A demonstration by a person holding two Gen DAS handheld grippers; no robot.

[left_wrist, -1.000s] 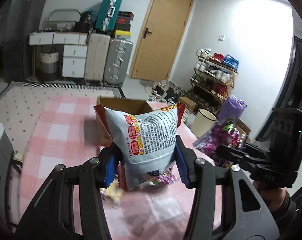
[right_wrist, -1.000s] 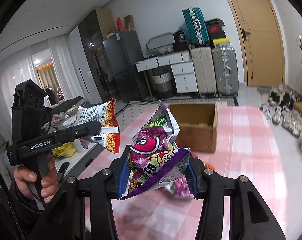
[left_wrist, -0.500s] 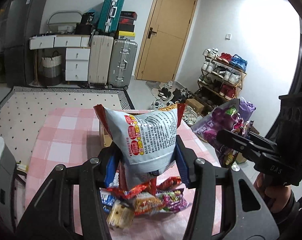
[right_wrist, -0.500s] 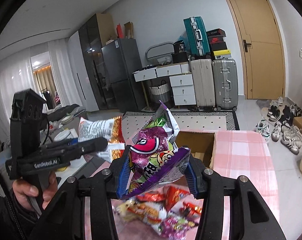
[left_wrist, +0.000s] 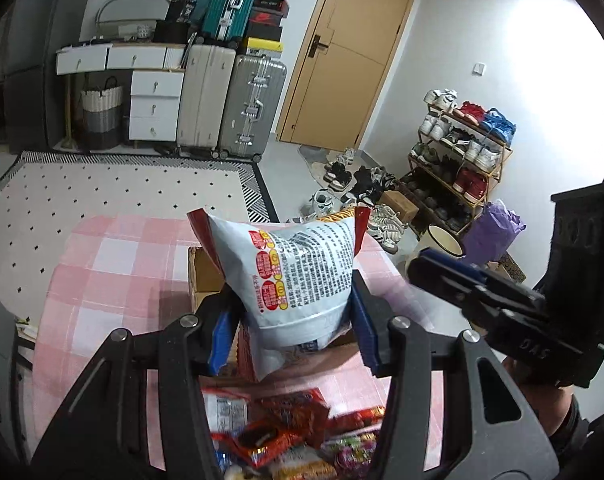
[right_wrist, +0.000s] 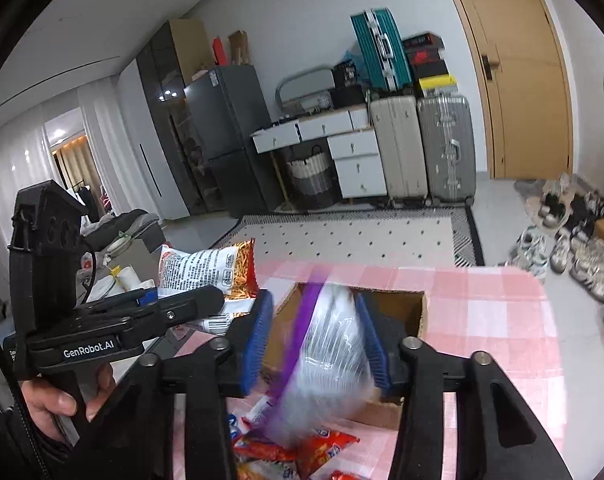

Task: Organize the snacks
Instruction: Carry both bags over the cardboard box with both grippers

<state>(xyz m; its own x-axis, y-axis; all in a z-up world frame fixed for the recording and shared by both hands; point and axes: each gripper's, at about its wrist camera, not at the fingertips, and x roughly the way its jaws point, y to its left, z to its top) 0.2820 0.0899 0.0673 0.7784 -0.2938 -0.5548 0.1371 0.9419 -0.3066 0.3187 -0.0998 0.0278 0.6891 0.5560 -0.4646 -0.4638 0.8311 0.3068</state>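
Note:
My left gripper (left_wrist: 292, 304) is shut on a white and red chip bag (left_wrist: 298, 264), held upright over the near side of an open cardboard box (left_wrist: 200, 272). In the right wrist view the same bag (right_wrist: 210, 268) sticks out of that gripper (right_wrist: 206, 304) at the left. My right gripper (right_wrist: 314, 304) is above the box (right_wrist: 402, 312), and its jaws are closing. A purple and silver snack bag (right_wrist: 330, 352) hangs between its blue pads as a blur. Seen from the left, the right gripper (left_wrist: 426, 264) shows no bag past its fingertips.
A pile of loose snack packets (left_wrist: 286, 436) lies on the pink checked table (left_wrist: 102, 280) just below both grippers. A hand (right_wrist: 58, 404) holds the left gripper's handle. Beyond the table are a dotted rug (left_wrist: 122, 184), suitcases (left_wrist: 254, 108) and a shoe rack (left_wrist: 458, 160).
Both grippers have travelled toward the box with their bags. The purple bag, upright and sharp before, has swung down between the right pads and is blurred. The snack pile has come into view below.

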